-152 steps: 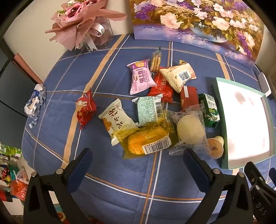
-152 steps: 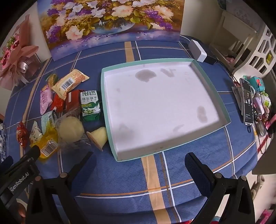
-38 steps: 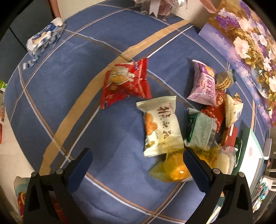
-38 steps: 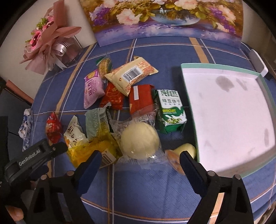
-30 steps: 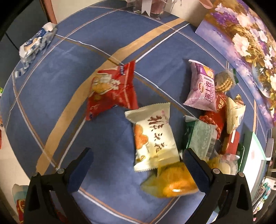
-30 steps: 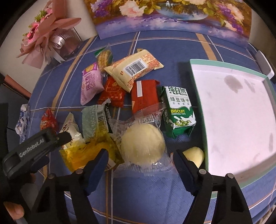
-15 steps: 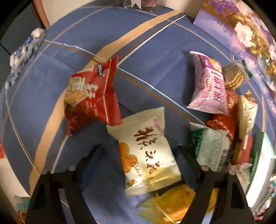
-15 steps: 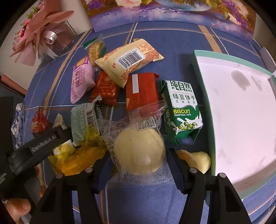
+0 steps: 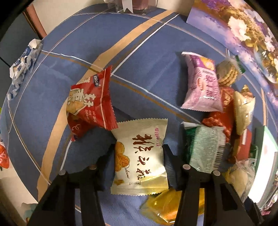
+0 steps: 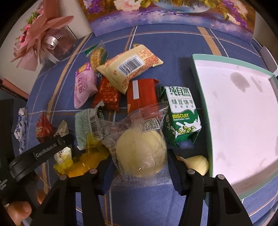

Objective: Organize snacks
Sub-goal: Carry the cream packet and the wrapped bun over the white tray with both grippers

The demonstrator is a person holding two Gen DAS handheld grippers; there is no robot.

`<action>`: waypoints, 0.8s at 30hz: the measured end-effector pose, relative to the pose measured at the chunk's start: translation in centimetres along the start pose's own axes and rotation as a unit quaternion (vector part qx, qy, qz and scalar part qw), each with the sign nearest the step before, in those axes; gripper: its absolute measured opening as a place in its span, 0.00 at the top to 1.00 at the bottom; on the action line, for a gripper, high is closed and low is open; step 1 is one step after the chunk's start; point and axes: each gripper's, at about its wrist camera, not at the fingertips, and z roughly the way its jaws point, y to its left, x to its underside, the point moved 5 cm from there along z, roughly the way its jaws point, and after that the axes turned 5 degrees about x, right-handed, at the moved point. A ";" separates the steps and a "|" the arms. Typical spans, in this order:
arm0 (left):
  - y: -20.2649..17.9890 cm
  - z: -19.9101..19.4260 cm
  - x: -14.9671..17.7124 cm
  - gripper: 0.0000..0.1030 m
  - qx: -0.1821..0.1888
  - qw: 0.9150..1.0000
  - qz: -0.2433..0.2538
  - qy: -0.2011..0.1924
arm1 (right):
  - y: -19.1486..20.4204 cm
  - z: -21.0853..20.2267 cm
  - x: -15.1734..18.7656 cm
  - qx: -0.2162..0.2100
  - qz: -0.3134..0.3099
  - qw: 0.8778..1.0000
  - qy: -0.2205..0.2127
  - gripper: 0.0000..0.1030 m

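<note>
I work on a table with a blue cloth (image 9: pixel 139 57) that has tan and white stripes. A flower painting (image 10: pixel 173 15) leans at the far edge, and a pink bouquet (image 10: pixel 40 33) stands near the far left corner. One white tray with a green rim (image 10: pixel 199 83) lies on the right side of the table.

I count about twelve snacks in a heap left of the tray: three red packs, one pink pack (image 9: pixel 203 87), one cookie pack, one yellow-and-orange pack (image 10: pixel 130 67), one green biscuit box (image 10: pixel 182 114), one pale green pack (image 9: pixel 206 147), one yellow see-through pack, one small cone-shaped snack beside the tray rim, one cream pack and one wrapped bun.

Both my grippers point steeply down. My left gripper (image 9: pixel 139 163) is closing, and its two fingers touch the sides of the cream pack (image 9: pixel 140 156), near the left side of the heap. My right gripper (image 10: pixel 139 166) is closing too, with the round bun in clear wrap (image 10: pixel 140 154) pinched between its fingers, near the tray's front left corner.
</note>
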 end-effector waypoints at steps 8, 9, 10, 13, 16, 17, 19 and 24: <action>-1.7 -4.3 -3.1 0.48 0.018 0.999 0.014 -0.048 | -0.9 -4.4 -1.1 -0.024 0.016 0.999 -0.044 0.44; -1.8 -5.3 -3.6 0.48 0.023 0.998 0.014 -0.059 | -1.0 -5.1 -1.2 -0.025 0.020 0.998 -0.051 0.44; -1.9 -5.9 -3.6 0.48 0.026 0.997 0.016 -0.068 | -1.3 -5.7 -1.3 -0.025 0.023 0.998 -0.058 0.44; -3.2 -7.6 -4.1 0.48 0.038 0.995 0.026 -0.091 | -2.4 -7.1 -1.7 -0.026 0.039 0.996 -0.072 0.44; -4.4 -9.7 -1.3 0.48 0.059 0.993 0.034 -0.101 | -4.5 -7.8 -1.9 -0.017 0.058 0.995 -0.078 0.44; -5.4 -10.1 -1.3 0.48 0.065 0.991 0.042 -0.105 | -5.5 -8.1 -2.1 -0.010 0.068 0.994 -0.081 0.44; -7.6 -10.2 1.0 0.48 0.069 0.990 0.058 -0.112 | -7.2 -8.5 -2.0 -0.002 0.084 0.993 -0.085 0.44; -12.4 -10.2 4.0 0.48 0.078 0.983 0.124 -0.107 | -11.2 -8.7 -2.3 0.023 0.127 0.988 -0.090 0.44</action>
